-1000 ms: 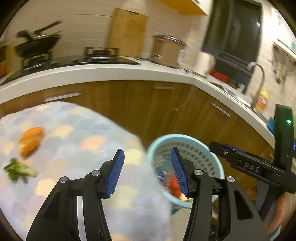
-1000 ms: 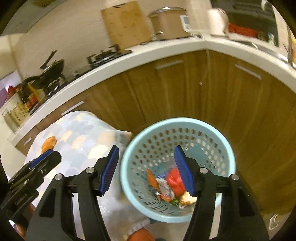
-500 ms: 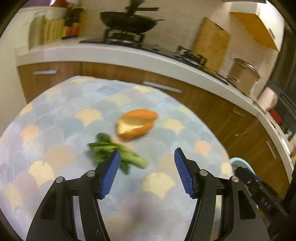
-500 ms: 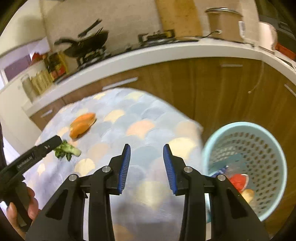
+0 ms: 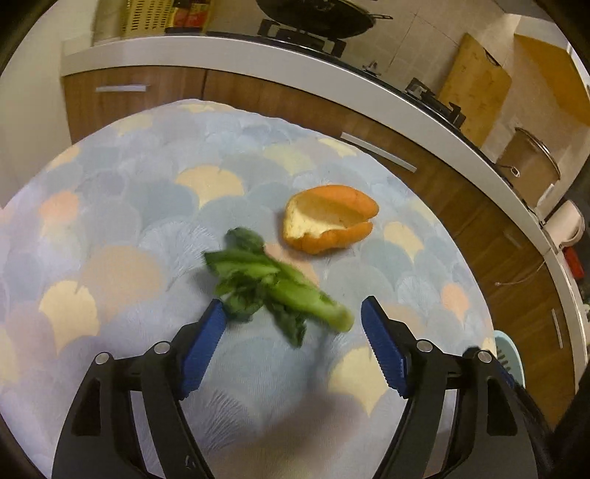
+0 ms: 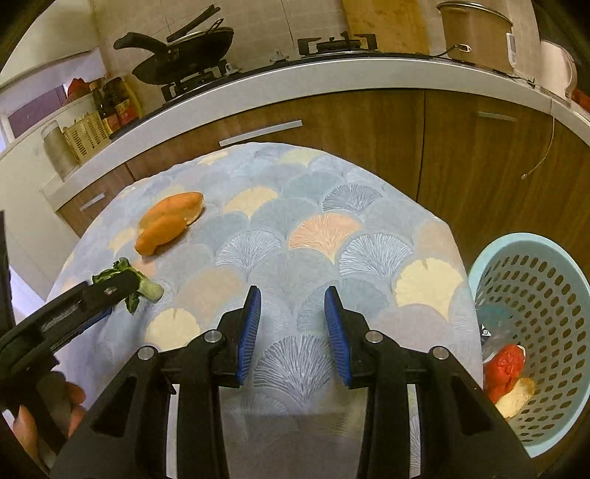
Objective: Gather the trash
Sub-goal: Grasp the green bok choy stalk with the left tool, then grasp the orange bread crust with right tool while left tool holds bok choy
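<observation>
A: Where are your left fingers just now?

B: My left gripper (image 5: 291,317) hangs low over the tabletop (image 5: 121,206), pointing down at the greens (image 5: 273,285). Its fingers (image 5: 204,342) stand wide apart and have just been opening further. The stalk end lies between the tips, but neither pad presses on it. From the right wrist view the left gripper (image 6: 110,291) comes in from 9 o'clock and covers part of the greens (image 6: 147,289).

A: And the other scrap?

B: The peel (image 5: 330,219) lies at about 1 o'clock from the greens, near them but not touching, its pale inside facing up. In the right view the peel (image 6: 169,223) is at 10 o'clock, beyond the greens.

A: Your right side?

B: My right gripper (image 6: 293,317) hovers over a bare part of the cloth-covered tabletop (image 6: 324,235). Its fingers (image 6: 250,328) are partly closed, with a narrow gap and nothing in it.

A: Where is the bin?

B: The basket (image 6: 531,250), pale blue with holes, stands off the tabletop's edge at 3 o'clock in the right view. Something red (image 6: 503,372) and a pale scrap (image 6: 516,398) lie in it. In the left view only a sliver of the basket (image 5: 510,353) shows at 4 o'clock.

A: Anything behind?

B: A wok (image 6: 184,51) on the stove at 11 o'clock, a pot (image 6: 475,33) at 1 o'clock.
</observation>
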Available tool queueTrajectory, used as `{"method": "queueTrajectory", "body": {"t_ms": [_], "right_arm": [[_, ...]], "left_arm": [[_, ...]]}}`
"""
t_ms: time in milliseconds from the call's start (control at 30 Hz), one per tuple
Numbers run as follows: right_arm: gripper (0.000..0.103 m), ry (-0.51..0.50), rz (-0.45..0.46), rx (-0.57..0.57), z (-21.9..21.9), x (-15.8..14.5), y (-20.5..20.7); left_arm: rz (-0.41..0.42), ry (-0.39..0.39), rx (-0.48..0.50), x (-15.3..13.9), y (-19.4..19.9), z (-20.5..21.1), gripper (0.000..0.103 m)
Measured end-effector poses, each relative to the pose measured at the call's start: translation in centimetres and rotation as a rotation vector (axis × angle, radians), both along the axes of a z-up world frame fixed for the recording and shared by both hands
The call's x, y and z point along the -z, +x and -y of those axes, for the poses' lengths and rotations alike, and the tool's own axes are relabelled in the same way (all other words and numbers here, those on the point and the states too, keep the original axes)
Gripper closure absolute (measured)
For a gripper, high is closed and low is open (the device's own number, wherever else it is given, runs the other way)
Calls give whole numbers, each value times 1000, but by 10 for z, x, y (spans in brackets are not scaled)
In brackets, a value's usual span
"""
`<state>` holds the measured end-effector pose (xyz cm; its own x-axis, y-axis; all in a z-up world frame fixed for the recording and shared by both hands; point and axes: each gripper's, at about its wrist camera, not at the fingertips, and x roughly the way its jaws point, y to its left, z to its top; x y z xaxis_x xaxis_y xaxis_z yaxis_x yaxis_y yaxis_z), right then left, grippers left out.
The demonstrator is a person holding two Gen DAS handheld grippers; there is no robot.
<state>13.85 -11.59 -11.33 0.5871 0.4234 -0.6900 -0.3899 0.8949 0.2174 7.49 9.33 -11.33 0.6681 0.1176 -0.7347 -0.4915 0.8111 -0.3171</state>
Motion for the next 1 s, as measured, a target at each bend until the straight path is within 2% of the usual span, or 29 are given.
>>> {"method": "queueTrajectory", "body": {"t_ms": [100, 200, 267, 300, 333, 433, 567, 733, 867, 1000], "right_arm": [[70, -12, 14, -2, -2, -1, -2], [70, -5, 12, -8, -2, 0, -1], [70, 0, 1, -13, -1, 0, 0], [70, 2, -3, -19, -2, 0, 1], [70, 2, -8, -31, -3, 0, 1], [70, -20, -21, -77, -14, -1, 0], [70, 8, -56, -160, -38, -13, -1], [70, 12, -41, -249, -88, -33, -5], [70, -16, -67, -246, -127, -21, 2], [70, 1, -128, -226, -149, -5, 16]], "left_arm": [[-44, 34, -23, 0, 16, 0, 30], [-77, 107, -40, 1, 29, 3, 31], [-118, 184, -31, 2, 35, 8, 43], [-118, 197, -29, 1, 33, 7, 48], [-118, 200, -29, 1, 30, 5, 58], [-90, 165, 1, 0, 19, -9, 72], [-56, 89, 60, -2, 6, -23, 81], [-22, 60, 71, -8, -14, -46, 82], [-1, 72, 57, -10, -29, -70, 82], [15, 104, 28, -9, -38, -82, 82]]}}
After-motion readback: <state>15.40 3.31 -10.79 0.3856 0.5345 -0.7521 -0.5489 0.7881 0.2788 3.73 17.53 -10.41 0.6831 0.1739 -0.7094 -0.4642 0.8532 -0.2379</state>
